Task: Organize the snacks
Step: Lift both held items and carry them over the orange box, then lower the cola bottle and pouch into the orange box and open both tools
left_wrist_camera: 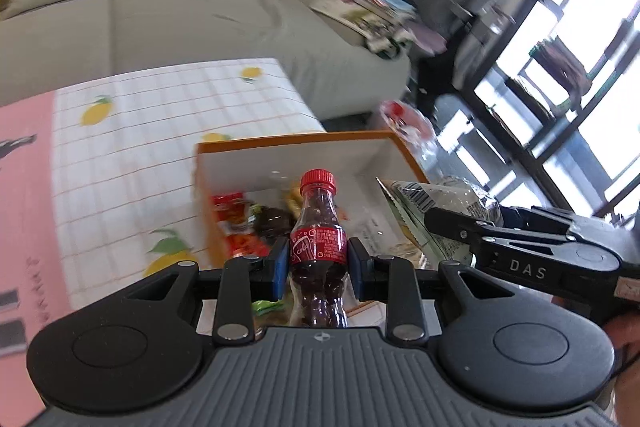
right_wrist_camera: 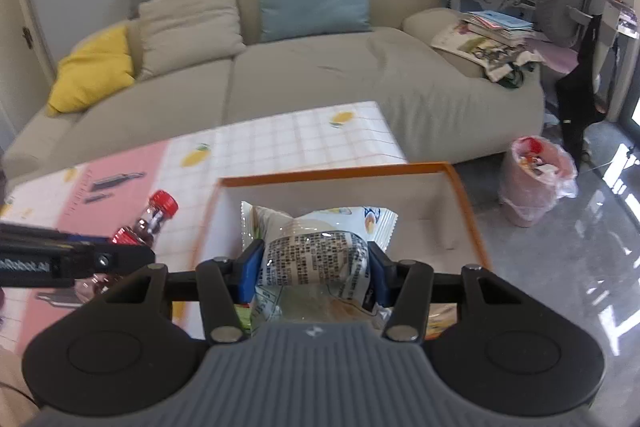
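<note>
My left gripper is shut on a small cola bottle with a red cap, held upright over the orange-rimmed white box. The box holds red and dark snack packets. My right gripper is shut on a clear and white snack bag, held above the same box. The right gripper and its bag show at the right of the left wrist view. The cola bottle and the left gripper show at the left of the right wrist view.
The box sits at the right end of a table with a lemon-print checked cloth and a pink mat. A beige sofa stands behind. A pink-lined waste bin stands on the floor to the right.
</note>
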`<state>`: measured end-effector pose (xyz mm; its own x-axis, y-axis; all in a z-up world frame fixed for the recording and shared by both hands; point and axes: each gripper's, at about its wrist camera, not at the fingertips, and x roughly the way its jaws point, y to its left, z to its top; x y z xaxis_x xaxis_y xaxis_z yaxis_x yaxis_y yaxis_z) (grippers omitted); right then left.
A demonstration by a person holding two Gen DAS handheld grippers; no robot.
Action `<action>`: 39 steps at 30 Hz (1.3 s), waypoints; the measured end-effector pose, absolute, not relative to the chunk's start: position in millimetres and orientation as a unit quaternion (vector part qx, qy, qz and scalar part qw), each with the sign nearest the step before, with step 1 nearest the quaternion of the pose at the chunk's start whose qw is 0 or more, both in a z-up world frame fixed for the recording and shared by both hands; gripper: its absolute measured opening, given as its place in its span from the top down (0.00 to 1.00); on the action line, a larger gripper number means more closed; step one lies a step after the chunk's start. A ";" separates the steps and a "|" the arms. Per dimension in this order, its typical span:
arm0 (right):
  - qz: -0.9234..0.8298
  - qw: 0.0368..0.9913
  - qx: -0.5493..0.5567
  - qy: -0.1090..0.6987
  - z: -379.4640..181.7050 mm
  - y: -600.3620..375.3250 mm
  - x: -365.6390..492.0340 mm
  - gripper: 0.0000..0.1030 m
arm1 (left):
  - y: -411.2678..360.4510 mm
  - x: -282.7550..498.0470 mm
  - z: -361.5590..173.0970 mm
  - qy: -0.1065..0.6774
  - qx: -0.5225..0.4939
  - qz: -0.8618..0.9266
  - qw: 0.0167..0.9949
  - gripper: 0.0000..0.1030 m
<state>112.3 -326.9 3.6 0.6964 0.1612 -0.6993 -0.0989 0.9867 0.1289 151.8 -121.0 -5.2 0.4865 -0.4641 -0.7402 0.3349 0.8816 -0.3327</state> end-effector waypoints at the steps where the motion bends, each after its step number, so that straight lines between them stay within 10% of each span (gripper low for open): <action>1: 0.069 0.919 0.038 0.387 2.2 -334.2 116.6 0.50 | -127.4 157.5 -6.8 0.454 -0.065 -0.238 0.856 0.67; 30: 0.042 0.845 -0.060 0.530 -126.8 -368.8 292.5 0.48 | -207.4 279.3 -86.3 0.533 -0.013 -0.250 0.808 0.67; 39: 0.070 0.850 -0.103 0.512 -117.6 -362.4 286.2 0.28 | -220.2 281.2 -90.9 0.536 -0.005 -0.258 0.804 0.68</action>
<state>286.2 -362.4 -117.6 0.4652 0.0128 -0.8851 -0.2238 0.9691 -0.1036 281.2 -220.2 -90.9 0.2924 -0.4196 -0.8593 0.4096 0.8670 -0.2839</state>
